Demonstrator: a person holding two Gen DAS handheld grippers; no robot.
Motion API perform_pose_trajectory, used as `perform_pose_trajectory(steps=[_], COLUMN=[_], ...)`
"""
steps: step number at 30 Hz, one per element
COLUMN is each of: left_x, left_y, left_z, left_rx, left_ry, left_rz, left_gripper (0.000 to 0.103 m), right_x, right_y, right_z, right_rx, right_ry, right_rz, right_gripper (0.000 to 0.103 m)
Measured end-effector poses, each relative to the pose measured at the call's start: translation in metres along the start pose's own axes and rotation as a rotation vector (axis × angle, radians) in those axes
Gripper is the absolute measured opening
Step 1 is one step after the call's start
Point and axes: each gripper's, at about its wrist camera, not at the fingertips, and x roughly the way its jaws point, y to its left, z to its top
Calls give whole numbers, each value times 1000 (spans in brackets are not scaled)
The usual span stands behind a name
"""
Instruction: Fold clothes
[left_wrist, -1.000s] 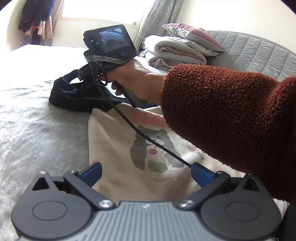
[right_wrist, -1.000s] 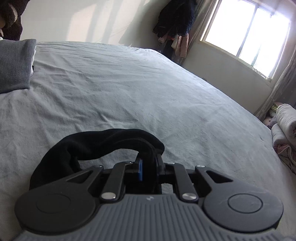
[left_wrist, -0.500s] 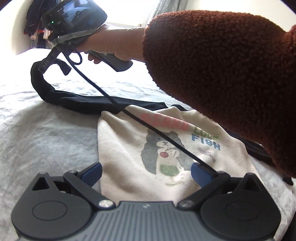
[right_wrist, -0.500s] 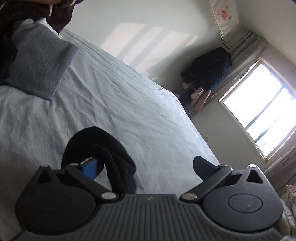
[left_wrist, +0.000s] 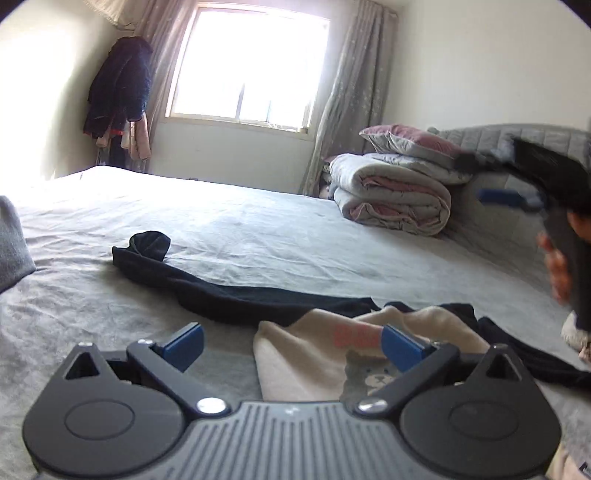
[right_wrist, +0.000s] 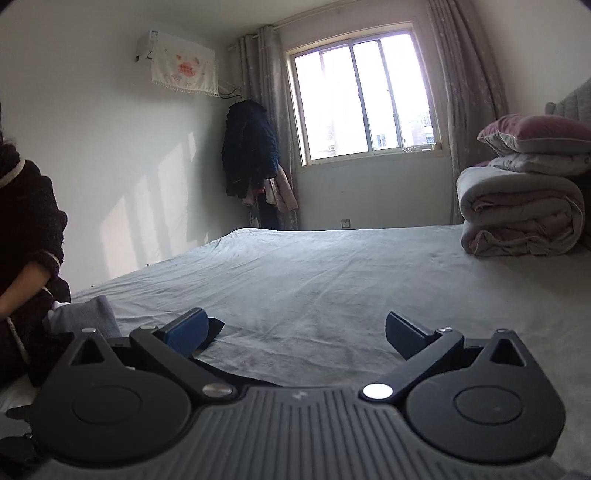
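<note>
Both grippers stand wide open with nothing between their pads: the left gripper (left_wrist: 291, 341) hovers low over a cream sweatshirt (left_wrist: 325, 354) with a bear print, and the right gripper (right_wrist: 295, 332) points across the grey bedsheet (right_wrist: 332, 273) toward the window (right_wrist: 360, 96). A long black garment (left_wrist: 221, 291) lies stretched flat on the bed, one end beside the sweatshirt, the other curled up farther out. A folded quilt (left_wrist: 391, 192) sits topped by a pillow (left_wrist: 410, 138).
</note>
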Motion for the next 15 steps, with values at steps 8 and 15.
perform_pose_trajectory(steps=[8,15], left_x=[1,5], left_y=[51,22], left_z=[21,-1], left_rx=[-187,-206], left_ry=[-156,108], left_rz=[176,-38], left_gripper=[102,102], right_x=[-122,-133], right_y=[-69,-134], right_z=[-73,-95], right_rx=[226,595], right_ry=[-45,38], right_rz=[-147,-50], right_gripper=[103,103])
